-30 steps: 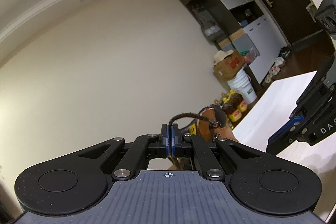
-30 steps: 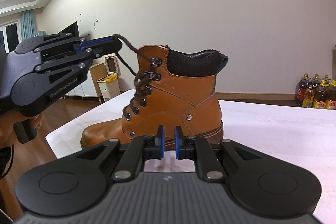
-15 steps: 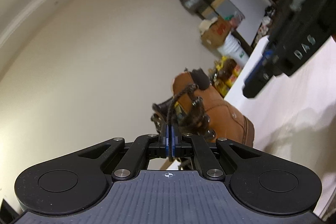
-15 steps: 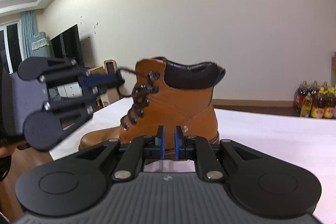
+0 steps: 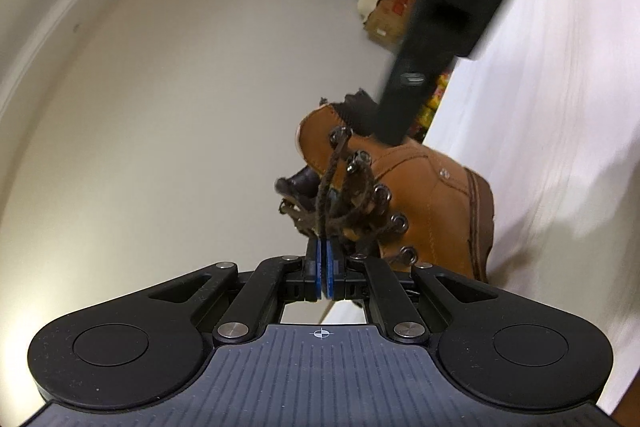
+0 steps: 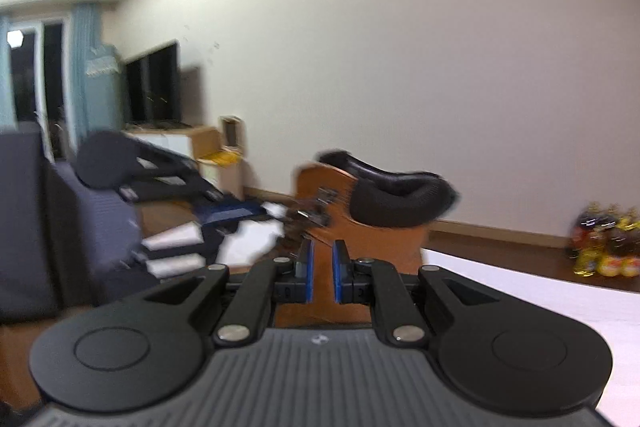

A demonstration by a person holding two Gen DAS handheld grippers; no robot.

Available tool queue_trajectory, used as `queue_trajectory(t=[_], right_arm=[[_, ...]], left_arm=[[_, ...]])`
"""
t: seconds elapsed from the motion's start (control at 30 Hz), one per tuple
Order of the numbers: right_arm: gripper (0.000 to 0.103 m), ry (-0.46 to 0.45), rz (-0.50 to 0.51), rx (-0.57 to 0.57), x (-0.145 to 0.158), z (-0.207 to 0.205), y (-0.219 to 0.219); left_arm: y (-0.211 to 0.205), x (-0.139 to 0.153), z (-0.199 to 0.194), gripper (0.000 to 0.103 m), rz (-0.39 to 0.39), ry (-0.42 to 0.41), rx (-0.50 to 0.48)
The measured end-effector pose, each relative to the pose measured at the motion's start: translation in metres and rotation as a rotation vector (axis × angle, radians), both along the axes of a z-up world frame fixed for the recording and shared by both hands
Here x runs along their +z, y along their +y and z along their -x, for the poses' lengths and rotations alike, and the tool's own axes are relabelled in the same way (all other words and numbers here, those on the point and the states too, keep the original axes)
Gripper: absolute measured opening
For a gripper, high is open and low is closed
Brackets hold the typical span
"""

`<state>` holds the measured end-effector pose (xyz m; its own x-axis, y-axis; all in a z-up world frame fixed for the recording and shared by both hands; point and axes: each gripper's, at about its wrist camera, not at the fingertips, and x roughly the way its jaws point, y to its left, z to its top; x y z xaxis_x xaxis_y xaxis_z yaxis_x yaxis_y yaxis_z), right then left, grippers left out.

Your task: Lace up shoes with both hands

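Boot (image 5: 420, 195) of tan leather stands on the white table (image 5: 560, 107), its eyelets and dark lace (image 5: 329, 183) facing the left gripper (image 5: 324, 259). That gripper is clenched on the lace, which runs from its blue pads up to the top eyelets. The right gripper (image 6: 322, 269) hovers behind the boot (image 6: 360, 227) with its jaws parted and nothing between them.
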<state>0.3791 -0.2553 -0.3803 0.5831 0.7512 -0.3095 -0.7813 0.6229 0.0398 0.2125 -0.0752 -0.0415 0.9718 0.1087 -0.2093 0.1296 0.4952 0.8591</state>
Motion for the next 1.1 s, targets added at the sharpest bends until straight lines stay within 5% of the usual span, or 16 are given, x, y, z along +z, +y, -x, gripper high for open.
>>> queue_trajectory(t=[0.13, 0.4, 0.63, 0.9, 1.1], right_arm=[[0.011, 0.029, -0.085, 0.065, 0.009, -0.002, 0.006], [0.011, 0.062, -0.055, -0.007, 0.004, -0.018, 0.016], [0.011, 0.084, -0.124, 0.053, 0.008, -0.010, 0.006], [0.011, 0.107, -0.109, 0.032, -0.001, -0.028, 0.015], [0.011, 0.119, -0.148, 0.052, -0.002, -0.020, 0.008]], left_arm=[[0.000, 0.001, 0.002, 0.003, 0.013, 0.007, -0.016], [0.000, 0.004, 0.008, 0.003, 0.056, 0.031, -0.060], [-0.003, -0.001, 0.001, 0.003, -0.004, 0.046, -0.053], [-0.001, 0.007, 0.005, 0.003, 0.052, 0.058, -0.066], [-0.004, 0.003, 0.007, 0.003, -0.019, 0.058, -0.069]])
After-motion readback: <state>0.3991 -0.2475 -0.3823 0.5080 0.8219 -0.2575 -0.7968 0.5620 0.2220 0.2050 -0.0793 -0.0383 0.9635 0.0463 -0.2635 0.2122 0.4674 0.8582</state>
